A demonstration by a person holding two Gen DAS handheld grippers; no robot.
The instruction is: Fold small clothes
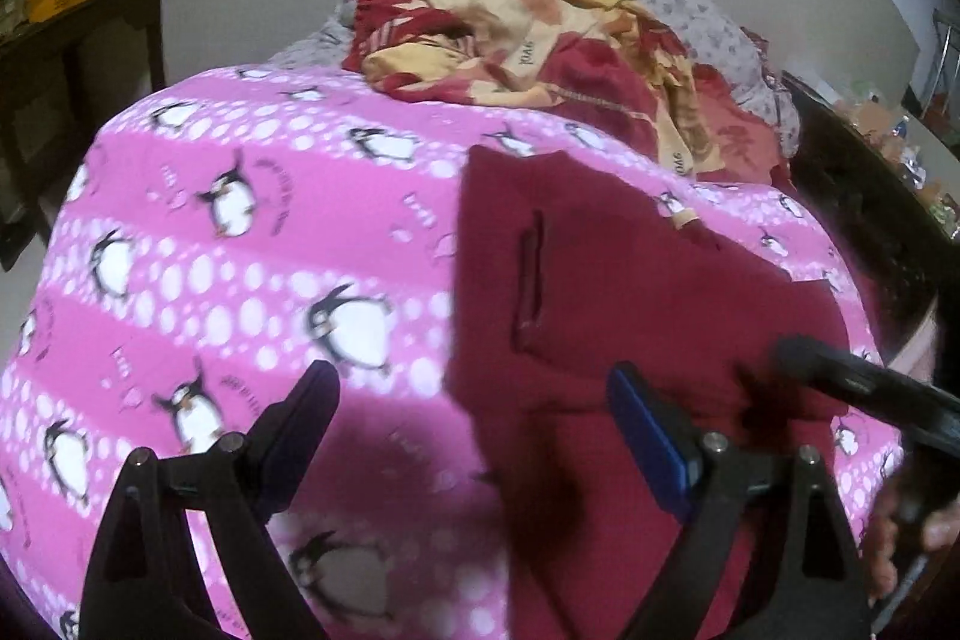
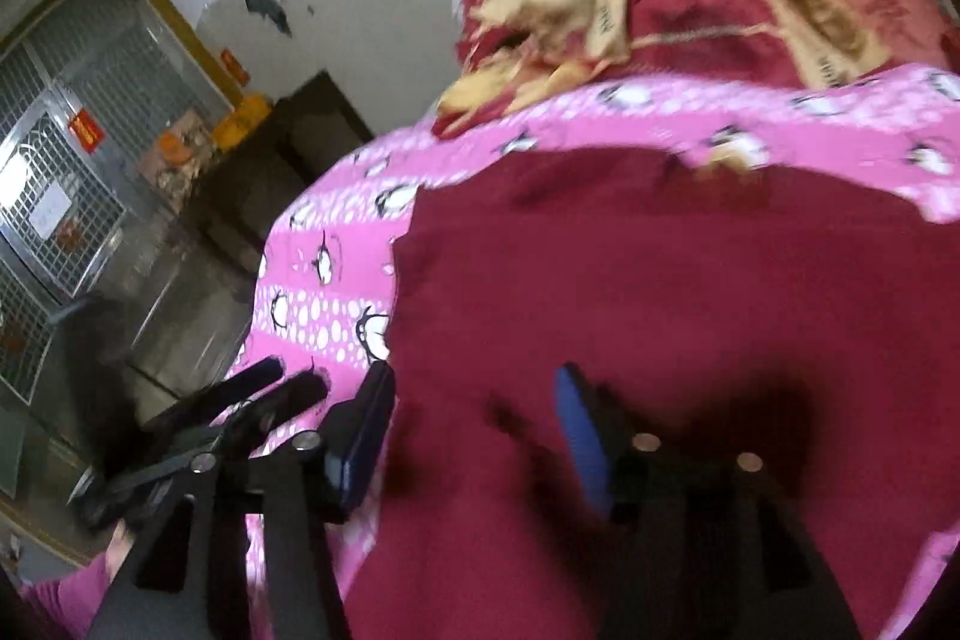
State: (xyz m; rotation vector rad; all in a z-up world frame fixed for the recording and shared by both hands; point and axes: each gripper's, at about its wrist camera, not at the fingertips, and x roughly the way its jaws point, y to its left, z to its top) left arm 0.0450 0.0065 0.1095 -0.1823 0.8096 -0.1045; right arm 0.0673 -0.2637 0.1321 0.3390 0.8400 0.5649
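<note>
Here the garment lies flat on the sheet; left gripper and right gripper, jaws spread, hover empty. Risk: pinching sheet too, seemingly flush beneath.

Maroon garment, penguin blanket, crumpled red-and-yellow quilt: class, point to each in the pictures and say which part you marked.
Maroon garment (image 1: pixel 630 280): left wrist view, flat middle beside the pocket slit.
Penguin blanket (image 1: pixel 240 280): left wrist view, bare pink stretch left of the garment.
Quilt (image 2: pixel 708 22): right wrist view, red panel of the crumpled heap.
</note>
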